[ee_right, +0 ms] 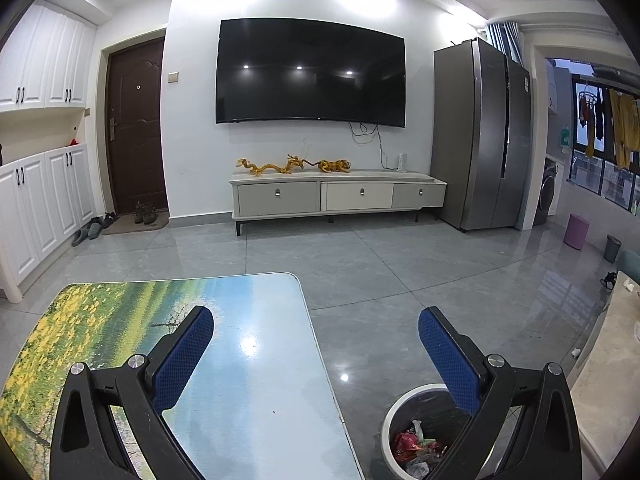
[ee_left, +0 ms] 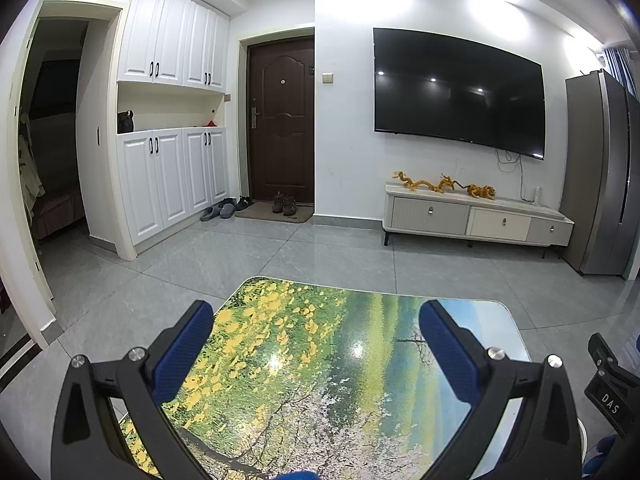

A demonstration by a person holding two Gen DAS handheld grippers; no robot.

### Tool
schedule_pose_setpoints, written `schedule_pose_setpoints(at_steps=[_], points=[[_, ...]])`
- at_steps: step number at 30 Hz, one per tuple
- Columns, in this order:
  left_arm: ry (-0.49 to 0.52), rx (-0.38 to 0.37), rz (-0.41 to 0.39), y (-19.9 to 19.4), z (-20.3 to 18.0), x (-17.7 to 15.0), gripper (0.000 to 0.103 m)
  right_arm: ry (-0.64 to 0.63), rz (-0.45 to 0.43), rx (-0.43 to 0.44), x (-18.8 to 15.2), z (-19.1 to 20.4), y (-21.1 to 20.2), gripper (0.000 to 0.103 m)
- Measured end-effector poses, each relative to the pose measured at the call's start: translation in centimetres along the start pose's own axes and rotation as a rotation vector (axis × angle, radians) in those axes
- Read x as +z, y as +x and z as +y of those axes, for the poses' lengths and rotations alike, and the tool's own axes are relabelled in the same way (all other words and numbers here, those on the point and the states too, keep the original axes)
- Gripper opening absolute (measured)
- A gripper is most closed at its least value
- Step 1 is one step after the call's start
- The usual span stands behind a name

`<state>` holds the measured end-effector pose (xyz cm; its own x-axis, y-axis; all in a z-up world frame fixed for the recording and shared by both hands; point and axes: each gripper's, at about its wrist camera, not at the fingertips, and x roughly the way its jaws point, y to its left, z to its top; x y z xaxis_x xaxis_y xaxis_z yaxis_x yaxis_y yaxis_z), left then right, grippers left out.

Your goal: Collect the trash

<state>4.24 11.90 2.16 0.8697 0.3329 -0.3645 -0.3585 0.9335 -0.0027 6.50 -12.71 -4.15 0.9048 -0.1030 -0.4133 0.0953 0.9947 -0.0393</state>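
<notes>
Trash (ee_right: pixel 418 446) sits in the bin (ee_right: pixel 394 412) on the floor, just R of the counter (ee_right: pixel 256 360): red wrappers, clear plastic, crumpled bits. Bin is white-rimmed w/ a dark liner.

R tongs (ee_right: pixel 316 330) hang level, spread wide, nothing held; L finger over the counter's blue end, R finger over the bin's rim. L tongs (ee_left: pixel 316 326) also level and wide apart, w/ nothing between the pads, over the counter's yellow-flower end. A bit of the R tool shows at that view's far R edge.

Counter top is a glossy landscape print. Beyond it, grey tile floor, then a TV (ee_right: pixel 310 70) on the wall w/ a low cabinet (ee_right: pixel 338 196) under it carrying gold dragon figures (ee_right: pixel 294 166). Fridge (ee_right: pixel 480 136) to the R, brown door (ee_left: pixel 280 120) and white cupboards (ee_left: pixel 172 120) to the L, shoes (ee_left: pixel 284 204) at the mat. Small scrap (ee_right: pixel 575 353) lies on the floor far R, near a pale stone ledge (ee_right: pixel 612 360).
</notes>
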Motion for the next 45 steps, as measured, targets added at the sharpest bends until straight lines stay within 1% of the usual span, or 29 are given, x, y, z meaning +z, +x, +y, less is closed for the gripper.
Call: schedule_pose_setpoints(at_steps=[10,45], points=[[0.005,-0.004,0.001,0.0,0.1,-0.1,0.103,-0.016,-0.022,-0.010,0.0,0.4,-0.4,0.103],[0.025,-0.010,-0.003,0.6,0.1,-0.5,0.103,-0.043,-0.015,-0.025,-0.6,1.2,0.0,0.103]])
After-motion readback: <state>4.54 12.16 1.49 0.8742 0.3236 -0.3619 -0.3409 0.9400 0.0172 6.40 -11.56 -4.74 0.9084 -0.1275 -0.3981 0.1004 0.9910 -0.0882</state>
